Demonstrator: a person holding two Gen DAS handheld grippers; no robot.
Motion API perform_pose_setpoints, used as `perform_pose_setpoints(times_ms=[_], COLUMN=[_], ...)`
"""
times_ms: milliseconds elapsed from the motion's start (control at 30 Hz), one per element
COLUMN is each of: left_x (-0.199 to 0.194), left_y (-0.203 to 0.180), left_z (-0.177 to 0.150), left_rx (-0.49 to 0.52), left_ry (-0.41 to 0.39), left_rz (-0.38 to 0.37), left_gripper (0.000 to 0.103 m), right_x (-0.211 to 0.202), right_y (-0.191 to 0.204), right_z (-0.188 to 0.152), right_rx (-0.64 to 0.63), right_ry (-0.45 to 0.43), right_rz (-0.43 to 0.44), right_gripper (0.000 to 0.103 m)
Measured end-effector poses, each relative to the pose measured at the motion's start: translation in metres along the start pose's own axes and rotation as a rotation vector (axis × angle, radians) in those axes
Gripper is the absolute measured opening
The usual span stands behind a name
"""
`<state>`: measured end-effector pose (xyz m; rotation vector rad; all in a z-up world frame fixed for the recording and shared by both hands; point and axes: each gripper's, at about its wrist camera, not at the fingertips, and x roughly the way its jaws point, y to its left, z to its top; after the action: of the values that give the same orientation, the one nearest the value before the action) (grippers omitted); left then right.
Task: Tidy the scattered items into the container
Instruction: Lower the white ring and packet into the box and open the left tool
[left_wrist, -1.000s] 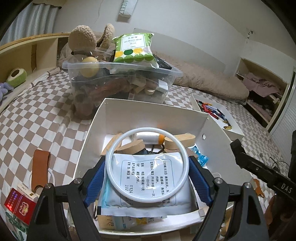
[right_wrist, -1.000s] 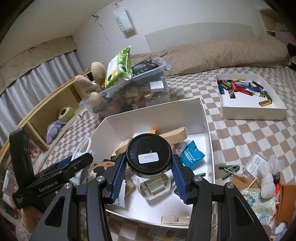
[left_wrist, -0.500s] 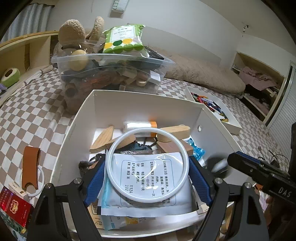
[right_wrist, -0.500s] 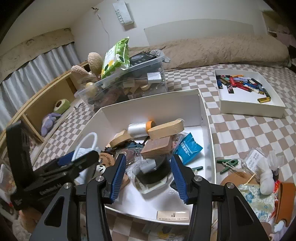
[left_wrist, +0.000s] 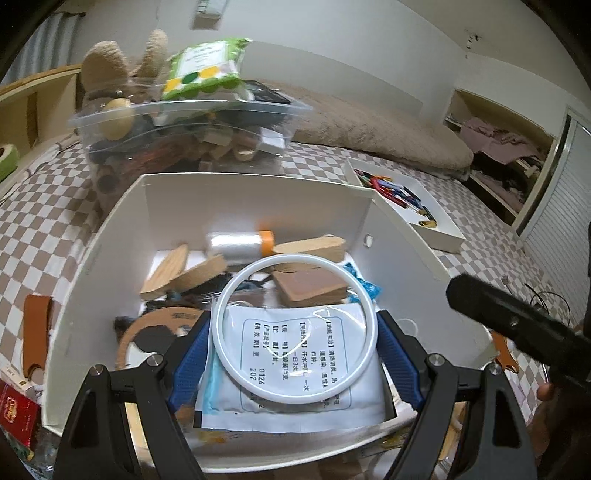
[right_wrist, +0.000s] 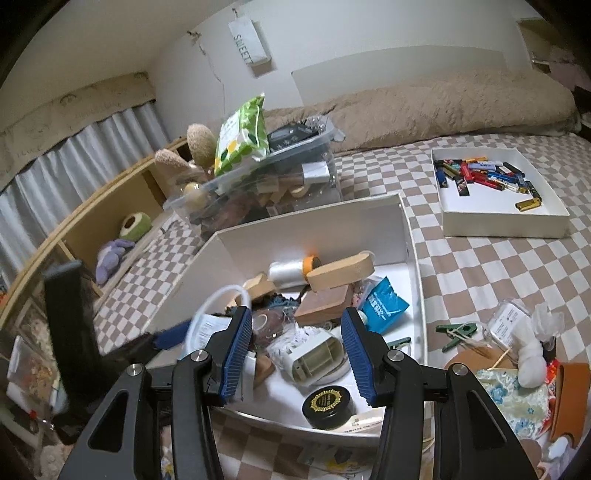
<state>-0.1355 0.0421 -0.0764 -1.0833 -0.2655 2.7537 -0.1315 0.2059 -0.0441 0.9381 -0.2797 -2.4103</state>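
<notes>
The white box (left_wrist: 258, 206) holds wooden pieces, a thread spool, a blue sachet and other small items. My left gripper (left_wrist: 291, 332) hangs over its near side, shut on a white ring (left_wrist: 364, 306) with a white printed packet (left_wrist: 295, 402) held under it. In the right wrist view that gripper is the blurred black shape at the left, with the ring (right_wrist: 221, 295) showing. My right gripper (right_wrist: 295, 317) stands open over the box's near right part, with nothing between its blue pads. A black round tin (right_wrist: 327, 406) lies in the box (right_wrist: 314, 229) just below it.
A full clear plastic bin (left_wrist: 184, 147) stands behind the box. A white tray of lighters (right_wrist: 498, 221) sits at the far right. Right of the box lie a green clothespin (right_wrist: 458, 330), a white cloth doll (right_wrist: 532, 362) and an orange pouch (right_wrist: 569, 395). A brown strap (left_wrist: 35, 328) lies left.
The black tin has left my right gripper and now lies in the box. My left gripper has moved forward over the box with the ring and packet.
</notes>
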Motion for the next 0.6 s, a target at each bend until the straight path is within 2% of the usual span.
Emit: perform_pose_setpoints(times_ms=[433,467,533,600], left_x=[0.029,0.033,0.039,0.043], left_y=[-0.062,-0.065,-0.069,-0.069], left_z=[0.011,0.010,0.007,0.004], left_rx=[0.037,0.044,0.048,0.052], left_ry=[0.033,0.046,0.069,0.079], left_rz=[-0.089,-0.102,-0.102,-0.082], left_gripper=[0.085,0.088,0.100,0.103], right_x=[-0.037,-0.038,-0.040,-0.041], right_y=[-0.029,-0.031,-0.035,-0.036], right_z=[0.011,0.012,0.013,0.013], right_rx=[0.093,0.100,0.110,0.116], right_ry=[-0.092,-0.095,-0.101,-0.103], right_rz=[0.018,0.018,0.018,0.021], right_gripper=[0.051,0.051,0.051,0.051])
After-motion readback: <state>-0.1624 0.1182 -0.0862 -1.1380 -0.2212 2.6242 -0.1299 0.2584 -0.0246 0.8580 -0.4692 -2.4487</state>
